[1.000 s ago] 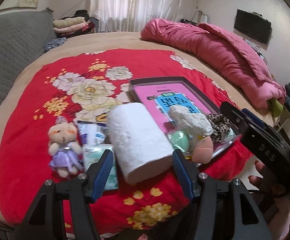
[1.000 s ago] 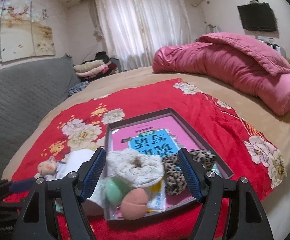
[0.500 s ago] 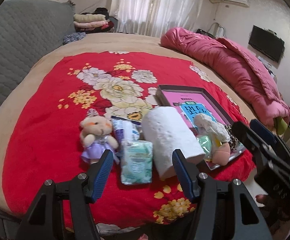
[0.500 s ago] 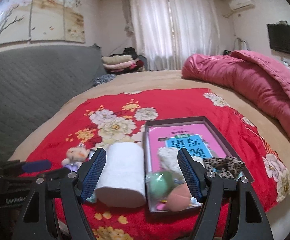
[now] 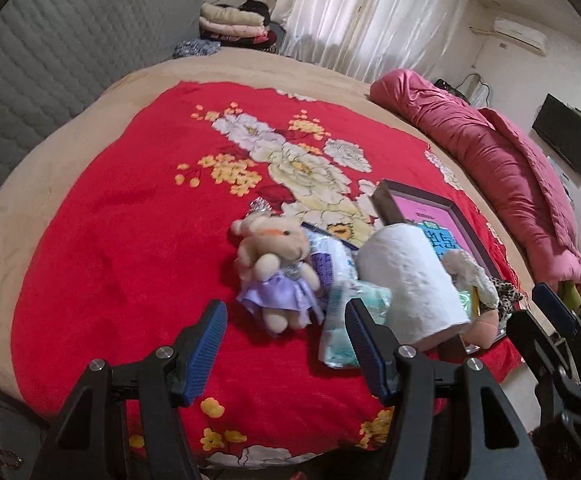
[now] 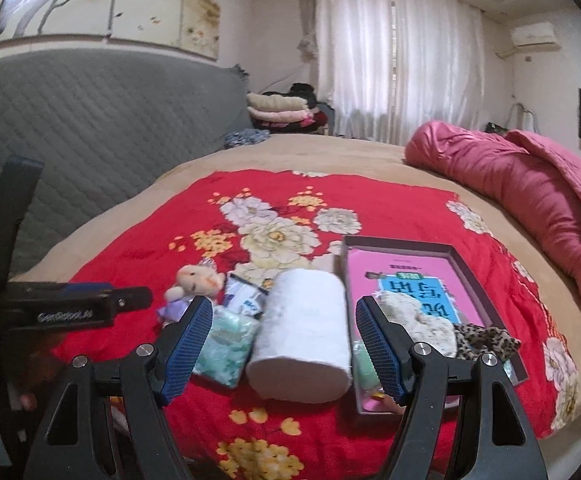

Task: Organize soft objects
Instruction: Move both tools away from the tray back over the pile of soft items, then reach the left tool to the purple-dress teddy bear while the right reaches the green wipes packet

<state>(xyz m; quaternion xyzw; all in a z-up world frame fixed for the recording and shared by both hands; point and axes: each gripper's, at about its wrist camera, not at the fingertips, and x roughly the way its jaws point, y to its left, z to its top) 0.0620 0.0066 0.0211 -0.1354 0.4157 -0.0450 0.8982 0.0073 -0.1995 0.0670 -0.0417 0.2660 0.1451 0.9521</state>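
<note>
On the red flowered blanket (image 5: pixel 122 248) lie a small plush bear in a purple dress (image 5: pixel 276 270) (image 6: pixel 194 284), tissue packs (image 5: pixel 342 316) (image 6: pixel 226 340) and a white paper roll (image 5: pixel 408 280) (image 6: pixel 304 332). A dark tray (image 6: pixel 466 264) (image 5: pixel 462 216) holds a pink book, a cream scrunchie (image 6: pixel 406 316), a leopard scrunchie (image 6: pixel 486 340) and sponges. My left gripper (image 5: pixel 286 348) hangs open just in front of the bear, nothing between its fingers. My right gripper (image 6: pixel 284 348) is open, framing the roll from the near side without touching it.
A pink quilt (image 6: pixel 530 196) lies bunched at the far right of the bed. A grey quilted headboard (image 6: pixel 90 128) runs along the left. Folded clothes (image 6: pixel 278 112) are stacked by the curtain. The bed's front edge is right below both grippers.
Both grippers have swung leftward across the bed. The left view went from the roll to the bear; the right view went from the tray to the roll. Neither has taken hold of anything.
</note>
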